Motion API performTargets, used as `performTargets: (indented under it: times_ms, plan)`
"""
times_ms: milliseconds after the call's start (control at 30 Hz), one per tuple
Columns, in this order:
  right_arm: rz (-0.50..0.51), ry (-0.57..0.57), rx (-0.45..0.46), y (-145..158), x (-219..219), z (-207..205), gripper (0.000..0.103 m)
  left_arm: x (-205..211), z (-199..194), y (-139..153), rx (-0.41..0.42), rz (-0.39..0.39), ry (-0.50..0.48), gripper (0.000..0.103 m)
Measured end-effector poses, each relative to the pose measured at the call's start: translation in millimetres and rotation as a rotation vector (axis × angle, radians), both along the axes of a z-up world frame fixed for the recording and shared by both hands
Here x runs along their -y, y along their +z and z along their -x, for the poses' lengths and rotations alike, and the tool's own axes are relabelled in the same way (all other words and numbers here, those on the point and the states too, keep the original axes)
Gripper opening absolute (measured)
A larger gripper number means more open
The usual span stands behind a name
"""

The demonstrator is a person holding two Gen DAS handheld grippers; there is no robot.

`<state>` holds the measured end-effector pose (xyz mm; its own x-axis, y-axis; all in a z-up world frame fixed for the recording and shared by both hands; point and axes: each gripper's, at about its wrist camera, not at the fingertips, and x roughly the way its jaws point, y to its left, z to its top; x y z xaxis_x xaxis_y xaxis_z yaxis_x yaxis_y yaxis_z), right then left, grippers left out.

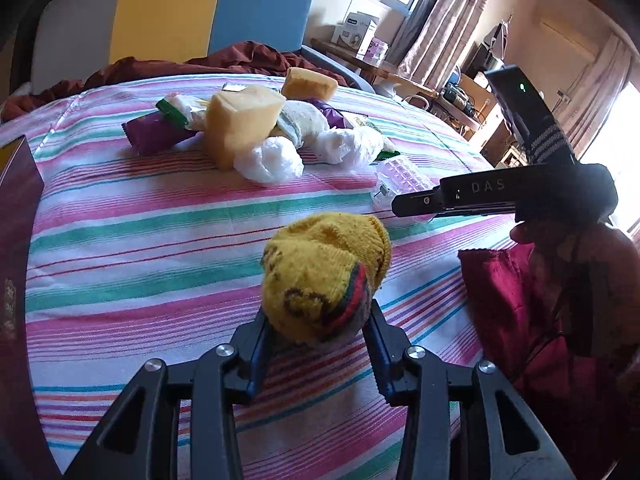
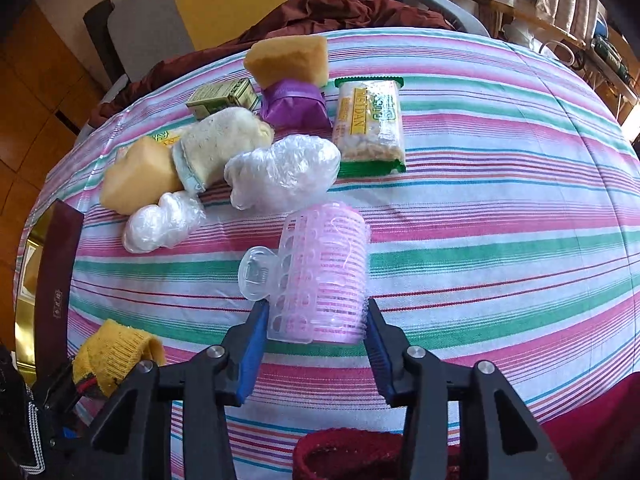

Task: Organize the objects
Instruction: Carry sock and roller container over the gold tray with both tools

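Between right tool [image 2: 316, 320] pads, roller [image 2: 324, 276] lengthwise away.

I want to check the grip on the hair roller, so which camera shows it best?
The right wrist view: the pink hair roller fills the centre, between the right gripper pads, clip visible. In the left wrist view, only part of it shows, behind the right gripper's body.

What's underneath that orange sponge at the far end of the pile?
The orange sponge rests on a purple packet, with a green box beside it. Whatever lies beneath the packet is covered.
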<state>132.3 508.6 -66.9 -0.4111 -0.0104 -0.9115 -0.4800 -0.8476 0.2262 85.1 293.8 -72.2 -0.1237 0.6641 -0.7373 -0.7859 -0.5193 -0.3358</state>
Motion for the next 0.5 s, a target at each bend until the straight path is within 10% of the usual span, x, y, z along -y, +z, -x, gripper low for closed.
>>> performTargets:
  times_ms: [500]
  plan:
    - [0.071, 0.031, -0.111, 14.6, 8.4, -2.9, 0.046, 71.7, 1.5, 36.5, 0.022, -0.166, 0.044, 0.037]
